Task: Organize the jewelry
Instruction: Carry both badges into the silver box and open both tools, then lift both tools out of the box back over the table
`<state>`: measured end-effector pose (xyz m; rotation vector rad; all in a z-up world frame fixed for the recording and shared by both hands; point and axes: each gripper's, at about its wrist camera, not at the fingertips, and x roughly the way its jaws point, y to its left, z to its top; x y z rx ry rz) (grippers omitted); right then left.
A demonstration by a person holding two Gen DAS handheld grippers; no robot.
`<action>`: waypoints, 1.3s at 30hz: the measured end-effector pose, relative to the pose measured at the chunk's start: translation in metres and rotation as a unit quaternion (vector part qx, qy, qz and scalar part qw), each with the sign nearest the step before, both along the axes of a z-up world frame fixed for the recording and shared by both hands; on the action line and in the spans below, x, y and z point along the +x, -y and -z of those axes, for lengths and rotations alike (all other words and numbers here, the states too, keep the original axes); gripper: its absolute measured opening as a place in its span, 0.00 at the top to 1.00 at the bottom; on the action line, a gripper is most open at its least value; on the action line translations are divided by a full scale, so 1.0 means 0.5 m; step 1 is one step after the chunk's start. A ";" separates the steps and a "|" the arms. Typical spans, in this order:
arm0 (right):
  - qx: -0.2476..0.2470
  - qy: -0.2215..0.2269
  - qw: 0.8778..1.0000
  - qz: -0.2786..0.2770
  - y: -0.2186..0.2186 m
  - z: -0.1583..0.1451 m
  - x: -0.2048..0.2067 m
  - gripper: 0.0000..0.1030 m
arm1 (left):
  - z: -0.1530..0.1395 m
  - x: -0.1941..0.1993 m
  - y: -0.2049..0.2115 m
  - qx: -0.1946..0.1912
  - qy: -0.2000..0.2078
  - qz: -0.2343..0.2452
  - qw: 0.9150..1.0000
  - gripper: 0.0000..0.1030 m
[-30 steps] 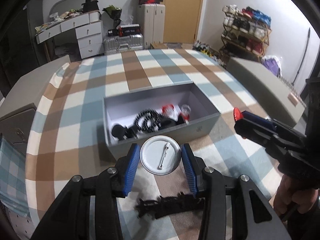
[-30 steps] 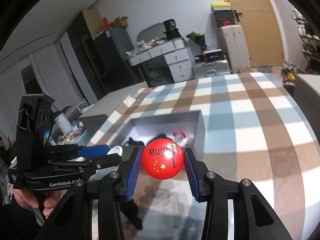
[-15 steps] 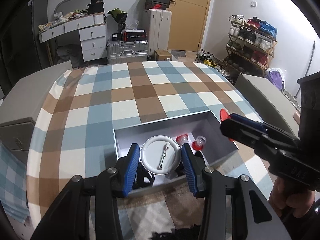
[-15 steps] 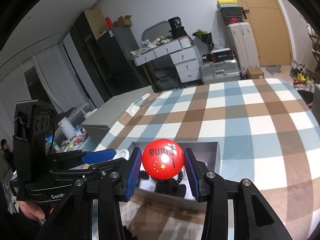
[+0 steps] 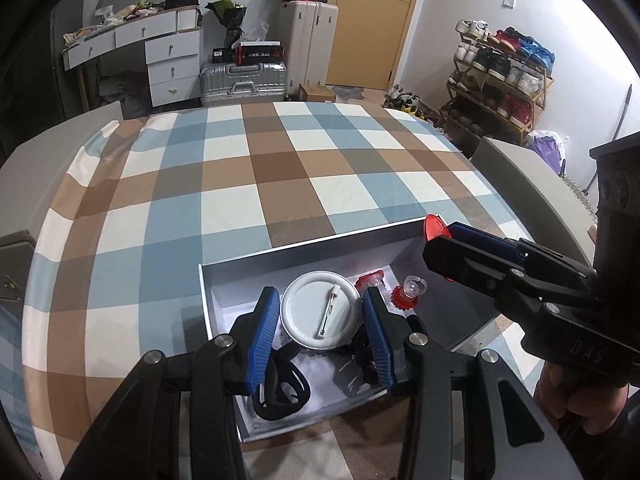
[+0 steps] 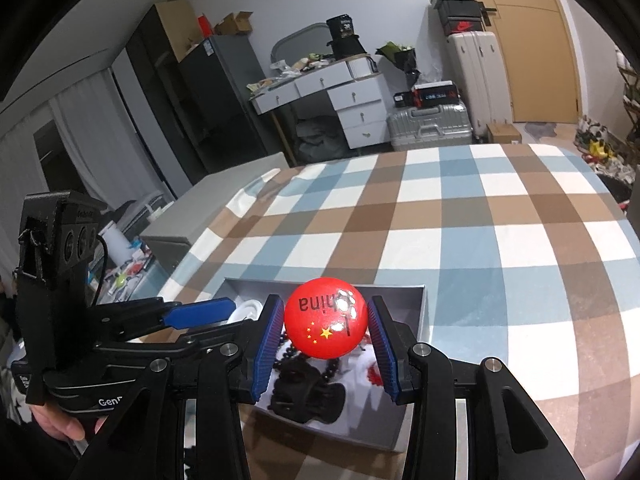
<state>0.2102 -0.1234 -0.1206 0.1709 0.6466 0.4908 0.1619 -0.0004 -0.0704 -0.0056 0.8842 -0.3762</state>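
Note:
My left gripper (image 5: 320,334) is shut on a white pin badge (image 5: 320,309), back side up, held over the open grey box (image 5: 304,246). My right gripper (image 6: 326,338) is shut on a red pin badge (image 6: 326,324) with "China" and yellow stars, also held over the box (image 6: 425,308). Inside the box lie a black hair claw (image 6: 308,394), black beads (image 6: 332,368), a black hair tie (image 5: 280,392) and small red ornaments (image 5: 408,292). The right gripper shows in the left wrist view (image 5: 444,240), the left gripper in the right wrist view (image 6: 200,314).
The box sits on a round table with a blue, brown and white checked cloth (image 5: 256,176). Grey sofas (image 5: 516,176) flank the table. A desk with drawers (image 5: 160,52), suitcases (image 5: 244,80) and a shoe rack (image 5: 500,80) stand behind.
Both grippers have moved forward with their badges, from before the box's front wall to above its inside. The box now sits lower and closer in both views.

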 end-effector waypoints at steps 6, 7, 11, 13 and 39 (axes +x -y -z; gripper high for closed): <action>-0.009 -0.013 1.000 -0.002 -0.001 0.012 0.007 0.59 | 0.008 0.010 0.002 -0.004 -0.006 0.004 1.000 0.64; -0.010 -0.014 1.000 -0.002 -0.002 0.013 0.008 0.59 | 0.009 0.010 0.004 -0.003 -0.007 0.005 1.000 0.64; -0.012 -0.023 1.000 -0.003 -0.003 0.017 0.014 0.57 | 0.012 0.016 0.005 -0.011 -0.011 0.014 1.000 0.64; -0.009 -0.027 1.000 -0.002 -0.004 0.017 0.016 0.57 | 0.012 0.017 0.007 -0.017 -0.013 0.023 1.000 0.64; 0.021 0.033 0.998 0.039 0.038 -0.040 -0.102 0.16 | -0.039 -0.066 -0.023 -0.022 0.039 -0.016 0.999 0.37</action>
